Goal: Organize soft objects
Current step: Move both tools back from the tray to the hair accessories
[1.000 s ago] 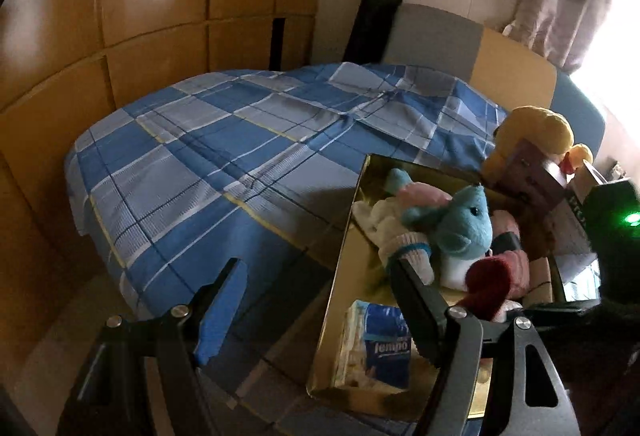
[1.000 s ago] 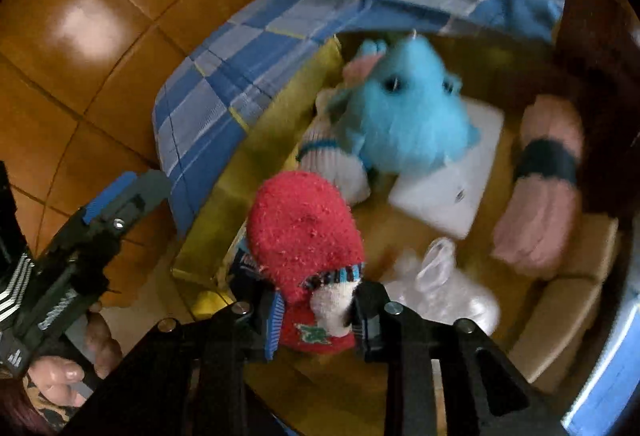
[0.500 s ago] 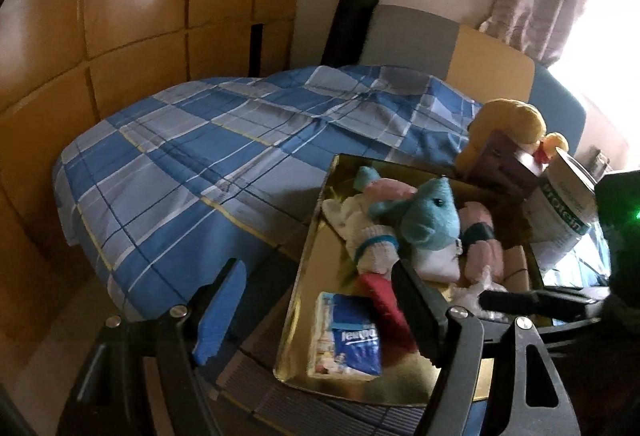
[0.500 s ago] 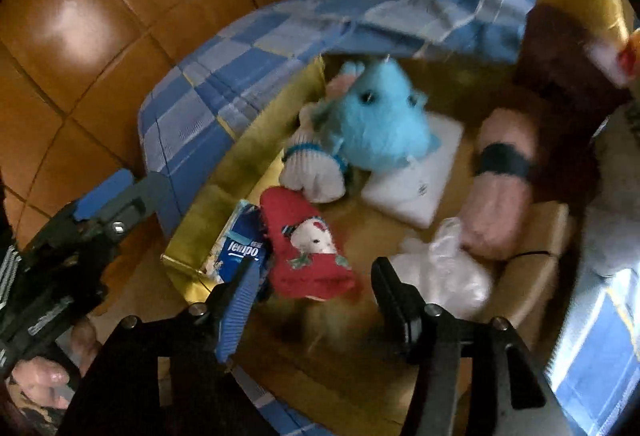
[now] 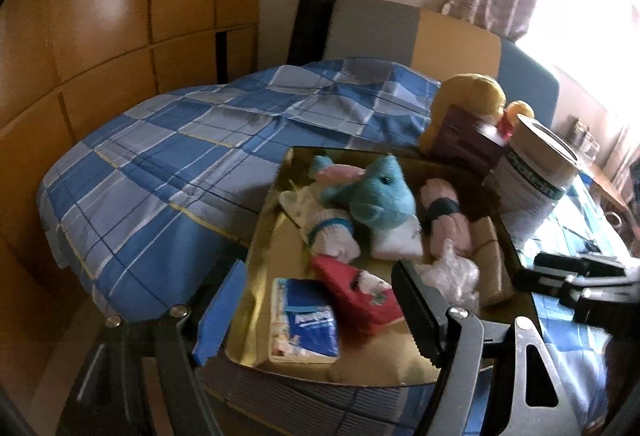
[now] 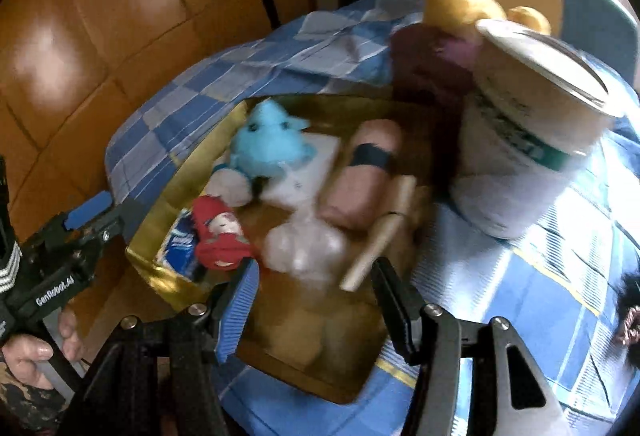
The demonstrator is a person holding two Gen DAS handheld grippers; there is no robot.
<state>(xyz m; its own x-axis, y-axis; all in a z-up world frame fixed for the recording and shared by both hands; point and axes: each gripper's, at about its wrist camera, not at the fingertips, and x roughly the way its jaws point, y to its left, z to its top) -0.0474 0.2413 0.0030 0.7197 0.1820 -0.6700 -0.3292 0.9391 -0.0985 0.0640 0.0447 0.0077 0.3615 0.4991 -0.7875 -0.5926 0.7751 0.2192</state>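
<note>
A gold box [image 5: 264, 232] on the bed holds a blue plush [image 5: 380, 192], a white sock [image 5: 328, 232], a pink roll [image 5: 444, 216], a crumpled plastic bag [image 5: 452, 272], a blue tissue pack [image 5: 304, 324] and a red Christmas sock [image 5: 356, 288]. The red sock [image 6: 220, 236] lies loose beside the tissue pack. My right gripper [image 6: 316, 268] hangs open above the box's near end, with nothing between its fingers. Over the box's near left corner my left gripper [image 5: 318, 268] is open and empty. It also shows at the left as the left gripper [image 6: 92, 212].
The blue checked bedcover [image 5: 180, 176] spreads left of the box. A large white tub [image 6: 532, 148], a dark red box [image 5: 464, 140] and a yellow plush [image 6: 460, 0] stand behind and right of the gold box. Wooden wall panels [image 5: 100, 36] close the left side. A hand [image 6: 36, 348] holds the left gripper.
My right gripper opened and let go of the red sock, which now lies in the box by the tissue pack. The gripper then drew back and up. My left gripper shifted a little.
</note>
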